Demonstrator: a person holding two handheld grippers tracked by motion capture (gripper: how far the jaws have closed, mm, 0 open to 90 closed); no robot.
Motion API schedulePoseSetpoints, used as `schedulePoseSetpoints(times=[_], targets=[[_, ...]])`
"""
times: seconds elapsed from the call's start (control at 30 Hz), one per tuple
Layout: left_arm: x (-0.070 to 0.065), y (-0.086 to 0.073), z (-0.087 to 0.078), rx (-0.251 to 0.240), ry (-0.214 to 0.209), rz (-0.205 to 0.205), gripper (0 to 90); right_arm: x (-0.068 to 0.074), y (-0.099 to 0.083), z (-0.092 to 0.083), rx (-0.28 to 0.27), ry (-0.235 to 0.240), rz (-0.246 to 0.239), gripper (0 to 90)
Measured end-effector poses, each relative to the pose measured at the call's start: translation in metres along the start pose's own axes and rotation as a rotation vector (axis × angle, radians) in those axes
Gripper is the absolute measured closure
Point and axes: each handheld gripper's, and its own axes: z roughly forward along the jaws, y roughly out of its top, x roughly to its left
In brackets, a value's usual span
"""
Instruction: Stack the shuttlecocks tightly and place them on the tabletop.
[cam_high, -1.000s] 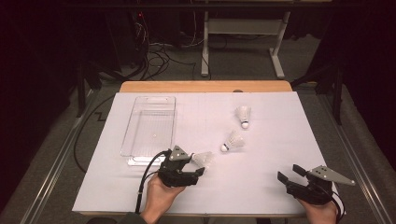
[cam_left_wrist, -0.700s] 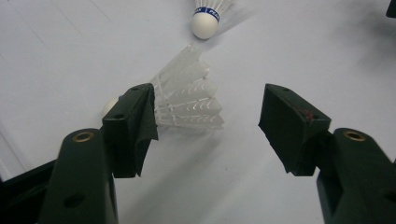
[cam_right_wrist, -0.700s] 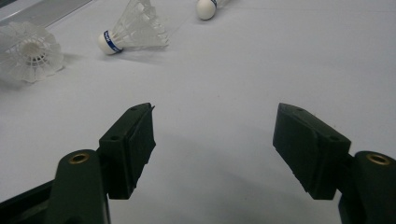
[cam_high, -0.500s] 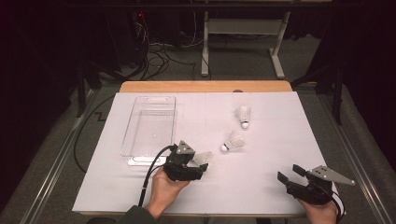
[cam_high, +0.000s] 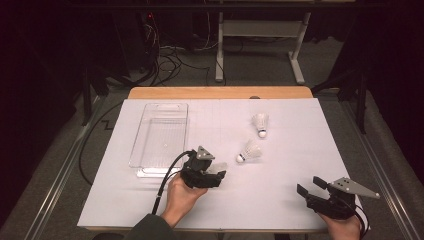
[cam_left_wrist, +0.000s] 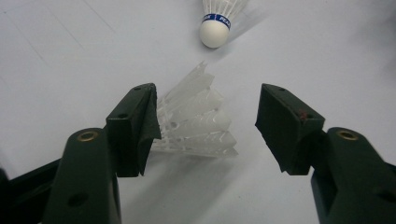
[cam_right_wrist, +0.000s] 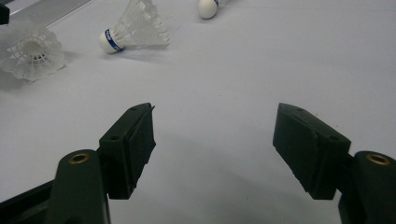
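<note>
A white plastic shuttlecock (cam_left_wrist: 198, 123) lies on its side on the white sheet between the jaws of my left gripper (cam_left_wrist: 208, 100). It rests against the left pad, with a gap to the right pad. The jaws have just been closing a little but still stand open around it. From above, my left gripper (cam_high: 217, 176) is at the near middle. A feathered shuttlecock with a blue band (cam_high: 250, 150) lies just beyond it, and another (cam_high: 260, 123) sits farther back. My right gripper (cam_high: 312, 186) rests open and empty at the near right.
A clear plastic tray (cam_high: 162, 137) stands empty on the left of the white sheet (cam_high: 300, 150), close to my left gripper. A wooden table edge (cam_high: 220, 93) runs along the far side. Beyond it are cables and a metal stand on the floor.
My left gripper has slid to the right, so the plastic shuttlecock now lies between its jaws. The right gripper and the other two shuttlecocks have not moved.
</note>
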Motion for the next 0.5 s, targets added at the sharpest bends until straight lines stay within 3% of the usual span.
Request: schedulePoseSetpoints(times=[0.5], targets=[[-0.005,0.012,0.014,0.027,0.052,0.008,42.5,0.0,0.0,0.0,0.002,0.003,-0.001,29.9]])
